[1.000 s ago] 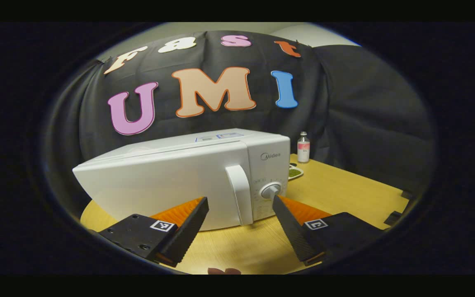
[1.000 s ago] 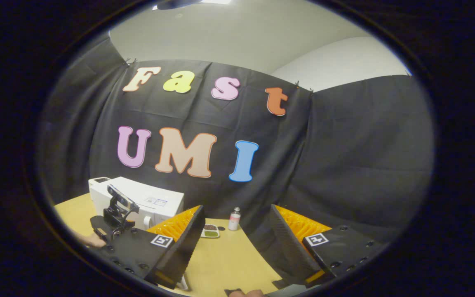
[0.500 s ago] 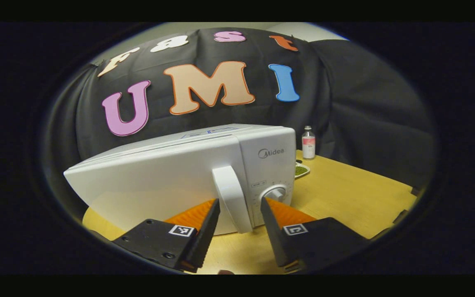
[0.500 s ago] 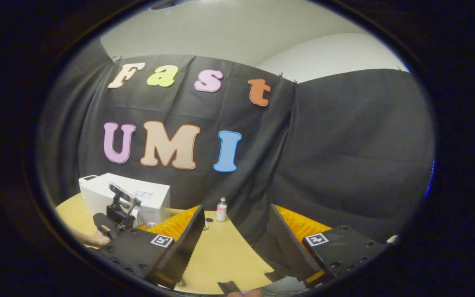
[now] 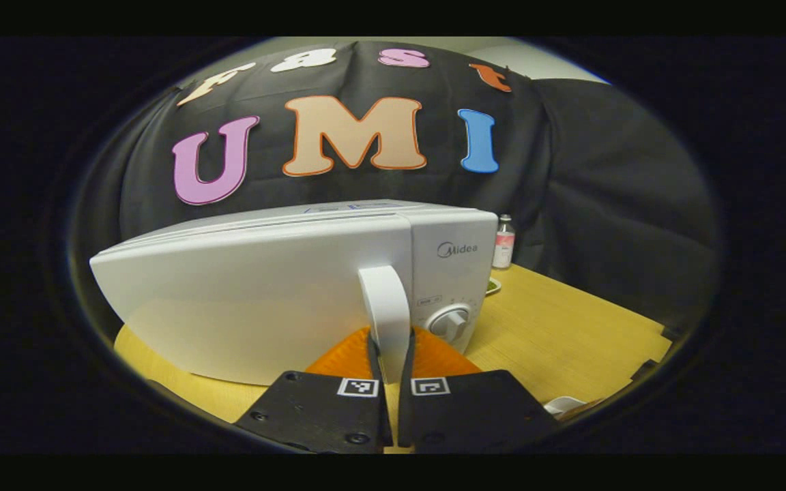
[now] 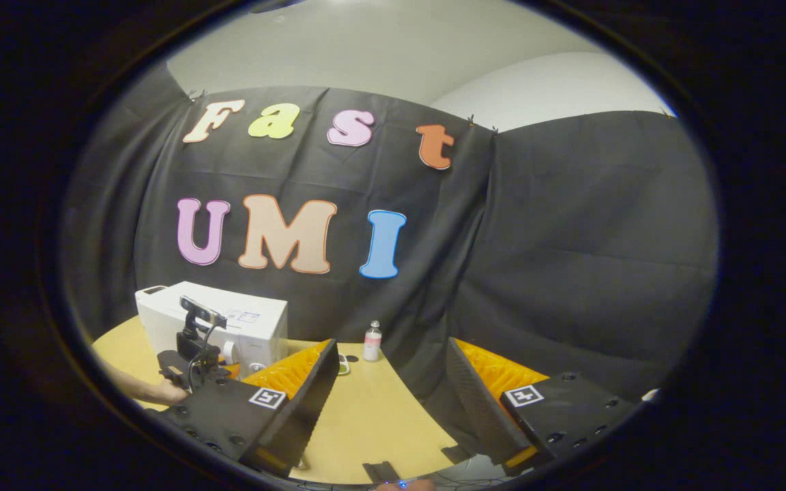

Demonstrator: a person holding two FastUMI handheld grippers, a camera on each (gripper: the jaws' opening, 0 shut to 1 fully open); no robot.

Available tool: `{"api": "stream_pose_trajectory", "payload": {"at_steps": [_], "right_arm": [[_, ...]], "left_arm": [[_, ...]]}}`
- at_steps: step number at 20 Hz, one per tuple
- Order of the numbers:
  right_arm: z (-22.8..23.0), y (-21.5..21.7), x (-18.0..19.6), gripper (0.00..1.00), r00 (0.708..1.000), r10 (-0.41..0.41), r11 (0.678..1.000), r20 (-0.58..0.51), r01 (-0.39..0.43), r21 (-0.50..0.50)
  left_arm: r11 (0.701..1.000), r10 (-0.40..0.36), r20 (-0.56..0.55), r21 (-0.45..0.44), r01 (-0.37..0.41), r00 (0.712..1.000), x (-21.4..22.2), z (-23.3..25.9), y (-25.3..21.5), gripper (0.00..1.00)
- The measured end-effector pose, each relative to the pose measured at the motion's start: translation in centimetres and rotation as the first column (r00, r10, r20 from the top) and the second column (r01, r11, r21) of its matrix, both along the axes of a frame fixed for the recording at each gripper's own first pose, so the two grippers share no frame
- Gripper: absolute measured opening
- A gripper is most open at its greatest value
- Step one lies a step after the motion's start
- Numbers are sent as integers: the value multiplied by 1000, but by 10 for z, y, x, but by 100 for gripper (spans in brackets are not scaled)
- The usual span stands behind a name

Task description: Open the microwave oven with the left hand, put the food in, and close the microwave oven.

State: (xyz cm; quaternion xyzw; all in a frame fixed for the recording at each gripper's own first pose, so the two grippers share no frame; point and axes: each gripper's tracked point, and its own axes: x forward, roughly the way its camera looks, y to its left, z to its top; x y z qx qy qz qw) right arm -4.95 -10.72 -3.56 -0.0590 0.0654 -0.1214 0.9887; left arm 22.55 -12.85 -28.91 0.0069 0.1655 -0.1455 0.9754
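- The left gripper (image 5: 391, 358) was clamped on the microwave's door handle (image 5: 386, 310), one finger pressed against each side of that upright white bar, low down on it.
- The microwave (image 5: 263, 286) sat on the wooden surface (image 5: 557, 327), toward the left and far part of it, door shut flush with the body, dial (image 5: 449, 322) just right of the handle.
- Over in the right gripper view, the right gripper (image 6: 389, 402) hung wide open with nothing between its fingers, well apart from the microwave (image 6: 229, 324) and above the near part of the surface (image 6: 372, 416).
- The food: a small dish (image 6: 342, 365) lay just right of the microwave, beside a little bottle (image 6: 371, 341) by the far wall; what lay in the dish was too small to make out.
- Opening looked like the step in hand, nothing else begun.
- To do it well, the pull should follow the door's arc, and the hinge appeared to be on the left edge, so a swing outward and leftward, not a straight tug.
- A grip this low on the handle could slip off the bottom end; firm squeeze, steady pace.
- The microwave might slide on the smooth surface if yanked.
- The door needed to open wide enough for the dish to pass.
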Motion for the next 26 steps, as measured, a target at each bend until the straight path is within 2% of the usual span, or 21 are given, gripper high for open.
{"api": "stream_pose_trajectory", "payload": {"at_steps": [2,3,4,7,10,12,15,19,22,25,26], "right_arm": [[-1,9,3,97,1000,25,1000,1,-25,5],[-2,12,5,97,999,38,999,0,-38,1],[-3,16,6,97,999,50,999,2,-50,-6],[-8,29,12,97,997,83,996,0,-83,21],[-20,49,24,97,990,139,990,-11,-139,31],[-28,65,33,96,982,185,983,-26,-185,17],[-35,96,46,97,967,254,967,-33,-254,20],[-43,139,54,97,944,328,945,-40,-327,32],[-53,165,54,97,926,373,928,-55,-372,32],[-58,178,52,97,916,397,918,-66,-396,25],[-60,179,50,97,914,401,916,-70,-400,25]], "left_arm": [[1000,2,-77,-14,-3,997,-11,-8,2,1],[999,-3,-98,-42,-2,995,-33,-6,6,1],[998,-18,-43,-58,15,999,-43,1,4,0],[998,-50,-18,-48,49,999,-106,3,28,1],[996,-27,-54,-84,23,998,-162,1,63,1],[997,-13,-62,-70,8,998,-192,0,88,2],[997,59,-78,-46,-62,995,-223,-3,133,1],[982,184,-96,-20,-186,978,-250,-7,188,2],[965,262,-107,-2,-264,959,-260,-9,223,0],[935,353,-115,13,-354,928,-268,-11,264,0],[928,366,-117,-34,-372,923,-272,-10,270,0]]}}
